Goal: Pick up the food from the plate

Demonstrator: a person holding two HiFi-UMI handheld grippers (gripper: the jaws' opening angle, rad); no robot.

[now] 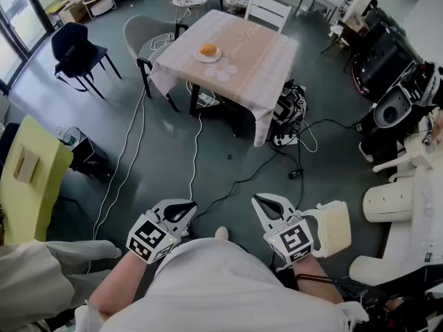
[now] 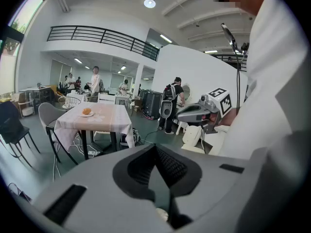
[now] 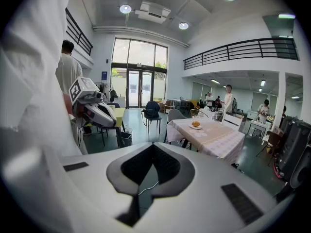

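Head cam looks steeply down from up high, with the table (image 1: 256, 54) far across the floor. Both gripper cams sit low by the body, facing that same distant table. The left one catches the right gripper (image 2: 182, 114); the right one, probably, the left gripper (image 3: 112, 122).

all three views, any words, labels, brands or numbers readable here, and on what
No readable text anywhere.
Left marker cube, right marker cube: black-and-white square patterns, no letters or digits.
Blue sign beside the glass doors: too small to read.
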